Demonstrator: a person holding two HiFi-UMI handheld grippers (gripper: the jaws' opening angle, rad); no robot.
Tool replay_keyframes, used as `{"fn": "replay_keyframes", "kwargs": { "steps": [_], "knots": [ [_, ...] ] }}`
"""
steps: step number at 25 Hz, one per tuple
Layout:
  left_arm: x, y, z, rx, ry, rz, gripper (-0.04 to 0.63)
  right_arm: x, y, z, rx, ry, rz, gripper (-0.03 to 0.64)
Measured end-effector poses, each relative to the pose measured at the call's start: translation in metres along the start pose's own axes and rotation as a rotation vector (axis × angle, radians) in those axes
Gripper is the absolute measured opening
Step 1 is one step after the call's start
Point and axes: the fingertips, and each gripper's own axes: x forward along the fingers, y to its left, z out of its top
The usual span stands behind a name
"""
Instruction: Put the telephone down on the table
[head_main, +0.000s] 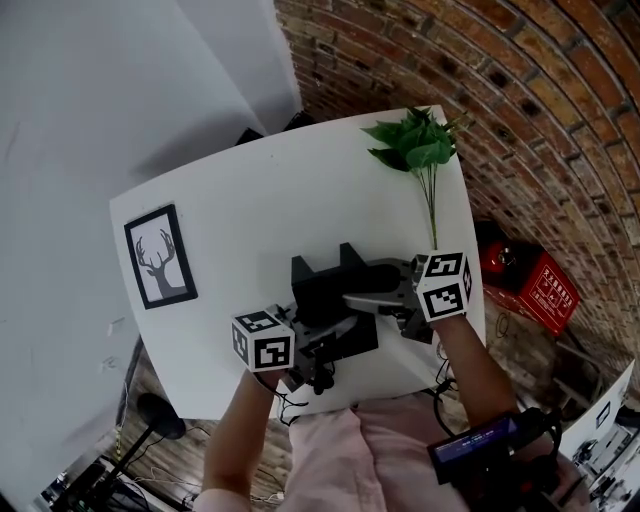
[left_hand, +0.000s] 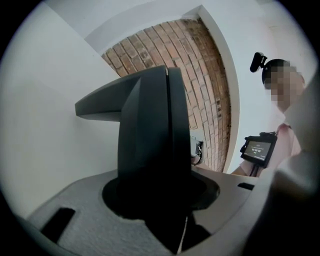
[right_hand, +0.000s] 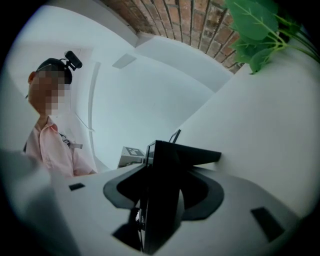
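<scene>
Black angular plastic telephone (head_main: 330, 295) low over near half of white rectangular bench (head_main: 250, 190), close to front edge. Cannot tell whether touching surface. Gripped from two sides.

At front-left of telephone, left hand-held gripper (left_hand: 160, 186): jaws part-way apart, clamped on dark body, which fills gap between pads. At right side, right hand-held gripper (right_hand: 162, 195): same, jaws part-way apart, closed onto thin black edge of telephone. Both near bench's front edge in head view.

Open room:
- Wide bare surface behind telephone, out to far edge.
- Bare also to left, up to black-framed deer picture (head_main: 160, 256) lying flat near left edge, well apart from telephone.
- Tight at right: only narrow bare strip between right hand-held gripper and right edge.
- Tight at front: pink shirt of person right at front edge.

At far right corner, green leafy sprig (head_main: 420, 145), thin stem along right edge, ending just beside right hand-held gripper. Beyond far and right edges, red-brown brick wall (head_main: 480, 60). On floor past right edge, red box (head_main: 530, 285), well below bench level.
</scene>
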Motion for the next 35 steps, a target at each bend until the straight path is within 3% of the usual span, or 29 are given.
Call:
{"fn": "replay_keyframes", "kwargs": {
  "steps": [5, 11, 15, 20, 23, 28, 32, 35],
  "knots": [
    [-0.01, 0.009, 0.015, -0.128, -0.15, 0.022, 0.267, -0.002, -0.001, 0.001, 0.026, 0.0, 0.022, 0.199],
    [-0.02, 0.014, 0.016, -0.049, -0.174, 0.131, 0.303, 0.003, -0.001, -0.002, 0.02, 0.017, 0.019, 0.192],
    [-0.033, 0.018, 0.014, 0.007, -0.174, 0.201, 0.376, 0.005, -0.001, -0.002, 0.021, 0.016, 0.016, 0.183],
    [-0.059, 0.019, 0.013, -0.001, -0.227, 0.238, 0.376, 0.007, -0.003, -0.002, 0.03, 0.025, -0.016, 0.194],
    [-0.072, 0.015, 0.014, 0.004, -0.268, 0.266, 0.376, 0.007, -0.004, -0.002, 0.008, 0.029, -0.075, 0.281],
    [-0.1, 0.0, 0.013, 0.04, -0.34, 0.312, 0.341, -0.005, -0.001, -0.001, -0.012, -0.015, -0.175, 0.342],
    [-0.13, -0.015, 0.021, 0.083, -0.445, 0.373, 0.283, -0.024, 0.004, 0.005, -0.042, -0.089, -0.28, 0.341],
    [-0.151, -0.044, 0.043, 0.144, -0.566, 0.388, 0.192, -0.037, 0.029, 0.019, -0.103, -0.154, -0.326, 0.311]
  ]
}}
